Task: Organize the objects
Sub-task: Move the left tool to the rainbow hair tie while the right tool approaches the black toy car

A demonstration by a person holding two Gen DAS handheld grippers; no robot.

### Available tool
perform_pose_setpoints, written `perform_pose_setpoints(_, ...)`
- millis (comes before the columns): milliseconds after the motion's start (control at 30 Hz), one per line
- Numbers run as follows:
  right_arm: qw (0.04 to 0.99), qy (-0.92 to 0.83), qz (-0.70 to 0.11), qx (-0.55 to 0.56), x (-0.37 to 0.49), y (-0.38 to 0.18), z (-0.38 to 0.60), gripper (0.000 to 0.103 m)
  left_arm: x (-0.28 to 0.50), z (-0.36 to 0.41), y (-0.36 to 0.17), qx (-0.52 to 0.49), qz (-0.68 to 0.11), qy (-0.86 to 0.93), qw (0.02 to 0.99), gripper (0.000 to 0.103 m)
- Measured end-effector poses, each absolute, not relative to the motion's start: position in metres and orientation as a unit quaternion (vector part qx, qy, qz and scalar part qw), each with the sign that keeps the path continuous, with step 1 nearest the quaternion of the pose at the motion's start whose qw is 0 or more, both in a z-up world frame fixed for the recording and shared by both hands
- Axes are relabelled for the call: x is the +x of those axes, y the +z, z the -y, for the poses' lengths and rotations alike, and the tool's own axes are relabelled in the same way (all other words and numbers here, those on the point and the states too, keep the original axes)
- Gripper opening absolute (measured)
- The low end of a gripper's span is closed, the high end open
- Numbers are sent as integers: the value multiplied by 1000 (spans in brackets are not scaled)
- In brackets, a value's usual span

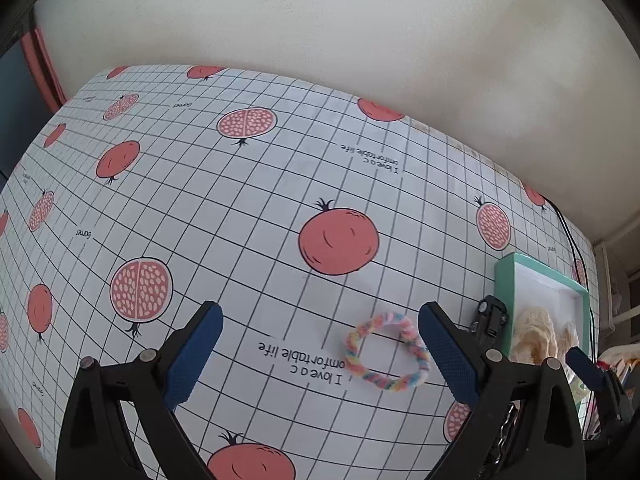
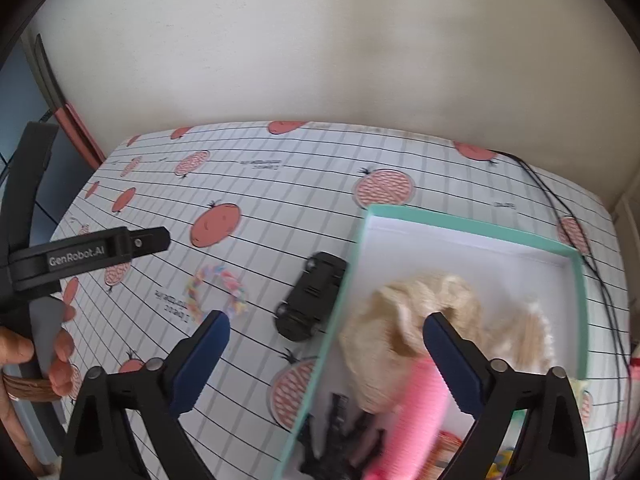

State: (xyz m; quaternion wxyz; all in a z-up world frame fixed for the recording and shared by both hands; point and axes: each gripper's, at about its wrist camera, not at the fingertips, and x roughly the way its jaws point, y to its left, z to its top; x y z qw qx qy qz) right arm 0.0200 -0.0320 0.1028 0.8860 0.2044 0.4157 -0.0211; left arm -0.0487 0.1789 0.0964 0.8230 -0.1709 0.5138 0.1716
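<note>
A pastel braided hair tie [image 1: 386,352] lies on the pomegranate-print tablecloth [image 1: 240,208], just inside the right finger of my open, empty left gripper [image 1: 320,354]. It also shows in the right wrist view [image 2: 218,292]. A black toy car [image 2: 312,300] sits beside the teal box [image 2: 576,300]; the car also shows in the left wrist view [image 1: 490,316]. The box holds a cream scrunchie [image 2: 420,312], a pink comb [image 2: 412,412] and a black clip [image 2: 340,436]. My right gripper [image 2: 326,364] is open and empty above the box's left wall.
A black cable [image 2: 560,216] runs along the table's right side. The wall [image 2: 320,60] stands close behind the table. The left gripper's body and the hand holding it [image 2: 60,320] show at the left of the right wrist view. Colourful items [image 1: 612,360] lie right of the box.
</note>
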Motion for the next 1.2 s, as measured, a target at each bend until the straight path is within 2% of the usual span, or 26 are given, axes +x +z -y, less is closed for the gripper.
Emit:
perform_pose_setpoints(333,877,-9,-416,241,39,86,22,74,-53,-194,79,-196,-515,169,817,97)
perform_pose_setpoints(500,875,-4,-422,238,45,84,16,56,-51,-190,71,-190,-524,163,814,97)
perform_pose_setpoints(533,874,-3,-424,238,45,83,15,55,-50,-189,70,-189,-525,161,814,95)
perform_pose_setpoints(600,872,-4,-427,238,48,81,14,52,-49,-186,67,-186,-529,154,813,86)
perform_pose_setpoints(767,868,-10,-438,233,53,76,8,51,-46,-178,59,-180,-539,141,811,85)
perform_pose_setpoints(867,866,-11,-445,229,56,74,5,51,-44,-174,55,-171,-544,140,810,80)
perform_pose_setpoints(1133,869,-34,-454,193,66,69,-9,50,-44,-175,49,-168,-545,140,809,76)
perform_pose_setpoints(1200,870,-35,-451,198,67,67,-10,45,-44,-174,48,-167,-546,140,809,73)
